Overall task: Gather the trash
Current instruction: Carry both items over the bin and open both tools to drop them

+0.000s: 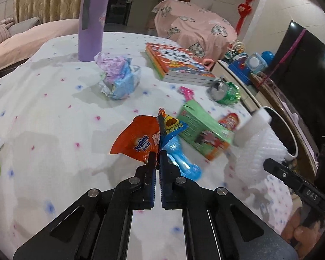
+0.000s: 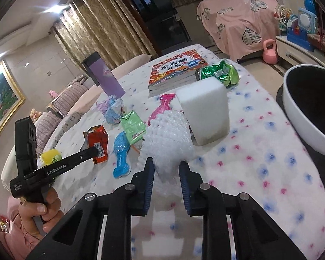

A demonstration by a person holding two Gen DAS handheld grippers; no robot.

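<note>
My left gripper (image 1: 157,155) is shut on the lower edge of an orange Ovaltine wrapper (image 1: 138,140), which stands up off the flowered tablecloth (image 1: 54,112). The right wrist view shows the same wrapper (image 2: 98,143) pinched at the tip of that gripper. My right gripper (image 2: 166,162) is shut on a white foam net (image 2: 166,138), its blue pads pressing into both sides. Against the net's far side leans a white foam block (image 2: 203,112). In the left wrist view the net (image 1: 260,151) sits at the right.
A white bin with a dark inside (image 2: 303,119) stands at the table's right edge. Crumpled paper (image 1: 117,78), a crushed green can (image 1: 226,92), a green carton (image 1: 202,130), a blue bone-shaped piece (image 1: 182,164), stacked books (image 1: 179,65) and a purple tumbler (image 1: 92,23) lie beyond.
</note>
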